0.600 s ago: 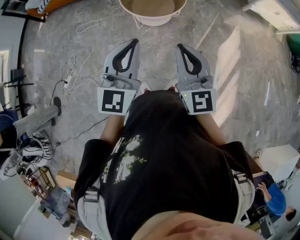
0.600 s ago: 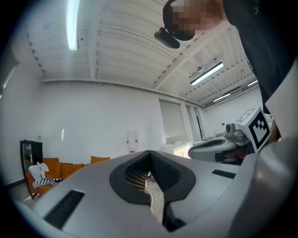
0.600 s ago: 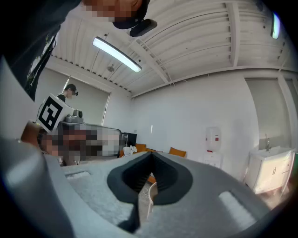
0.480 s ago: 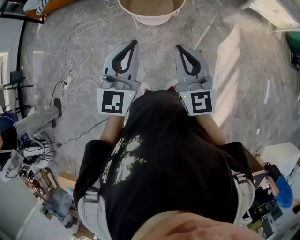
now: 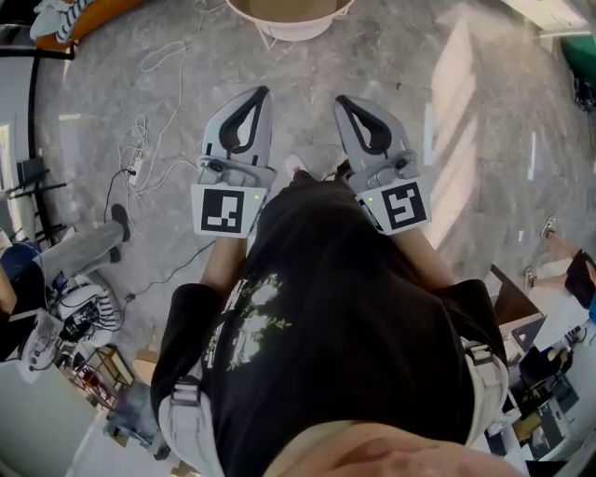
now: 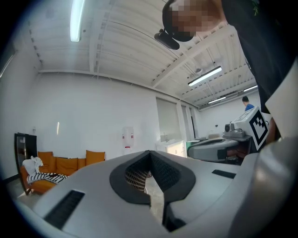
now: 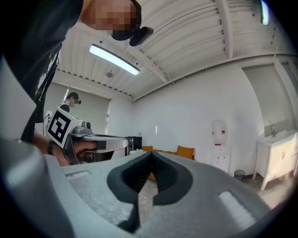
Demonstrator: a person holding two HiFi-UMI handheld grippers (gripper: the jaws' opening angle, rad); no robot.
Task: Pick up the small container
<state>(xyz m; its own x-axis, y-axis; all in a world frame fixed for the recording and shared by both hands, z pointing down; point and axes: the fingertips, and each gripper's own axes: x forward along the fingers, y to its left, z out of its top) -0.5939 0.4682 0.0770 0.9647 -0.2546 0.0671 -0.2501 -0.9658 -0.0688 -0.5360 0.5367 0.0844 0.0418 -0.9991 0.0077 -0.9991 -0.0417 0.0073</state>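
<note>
Reach not yet begun; both grippers empty, held level in front of the body.
The left gripper (image 5: 262, 93) and right gripper (image 5: 341, 101) had their fingers pressed together with nothing between them. A round tub (image 5: 289, 20) stood on the floor (image 5: 484, 140) ahead of both fingertips, well apart and cut by the frame edge. Whether it was the small container I could not tell. Judged step: locating the target. Next move would call for opening the fingers, then reaching forward and down.

Round white tub (image 5: 291, 28), tan inside, upright on thin white wire legs on grey floor (image 5: 484, 140), cut off by head view's top edge. Can't tell if it's the small container.
</note>
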